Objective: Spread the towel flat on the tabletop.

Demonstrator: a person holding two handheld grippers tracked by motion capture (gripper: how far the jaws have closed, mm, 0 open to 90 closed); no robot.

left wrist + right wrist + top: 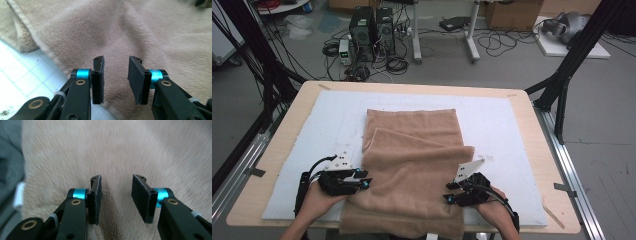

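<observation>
I am holding a two-jaw gripper in each hand at the near edge of the table [532,125], both over the tan towel [412,165]. The towel is lying lengthwise down the middle of the white mat [492,120], partly folded, with an upper layer whose edge is running slantwise across it; its near end is hanging over the table's front edge. My left gripper [368,183] is sitting at the towel's left border, jaws pointing inward across the cloth. In the left gripper view the jaws are standing apart with nothing between them, the towel's hemmed edge [37,40] and a patch of the gridded mat [22,72] showing just to their left. My right gripper [449,193] is sitting at the towel's right border, pointing inward. In the right gripper view its jaws are likewise gaping, empty, with plain towel pile [115,152] behind them; whether the tips are touching the cloth I cannot tell
</observation>
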